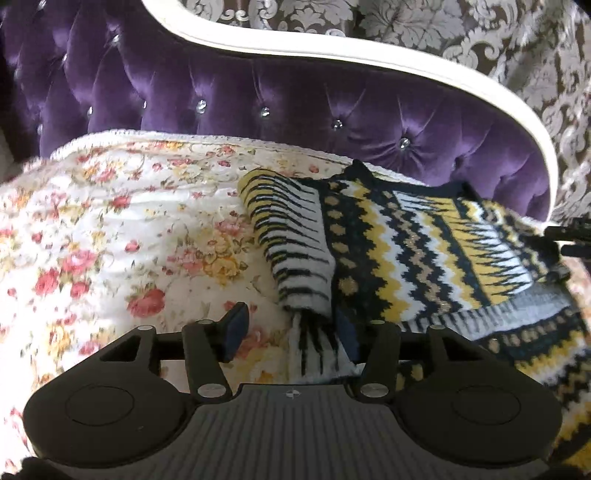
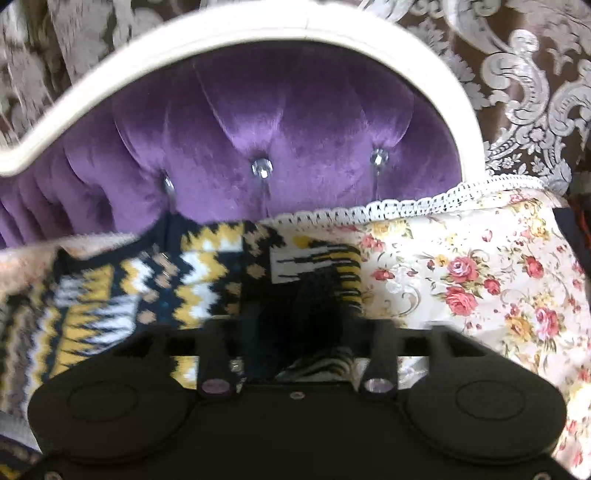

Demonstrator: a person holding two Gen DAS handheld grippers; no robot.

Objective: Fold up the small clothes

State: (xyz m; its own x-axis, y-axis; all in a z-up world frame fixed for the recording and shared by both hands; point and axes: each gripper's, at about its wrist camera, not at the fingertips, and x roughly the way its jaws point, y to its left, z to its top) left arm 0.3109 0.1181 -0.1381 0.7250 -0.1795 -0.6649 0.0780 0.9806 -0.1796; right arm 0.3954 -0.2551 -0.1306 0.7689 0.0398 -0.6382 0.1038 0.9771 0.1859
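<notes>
A small knitted sweater (image 1: pixel 424 254) in black, yellow and white zigzags lies on a floral bedspread (image 1: pixel 110 240). Its striped sleeve (image 1: pixel 295 254) is folded over the body. My left gripper (image 1: pixel 291 332) is open, its jaws wide apart either side of the sleeve's cuff, low over the bed. In the right wrist view the sweater (image 2: pixel 122 295) is blurred. My right gripper (image 2: pixel 295 321) hangs over its other sleeve (image 2: pixel 317 266); the fingers are lost in dark blur, so their state is unclear. The right gripper's tip also shows in the left wrist view (image 1: pixel 570 236) at the sweater's far edge.
A purple tufted headboard (image 1: pixel 258 99) with a white frame (image 1: pixel 369 59) rises just behind the sweater. Damask wallpaper (image 1: pixel 480 33) is beyond it. The bedspread has a white lace edge (image 2: pixel 443 199) by the headboard. Bare bedspread extends left of the sweater.
</notes>
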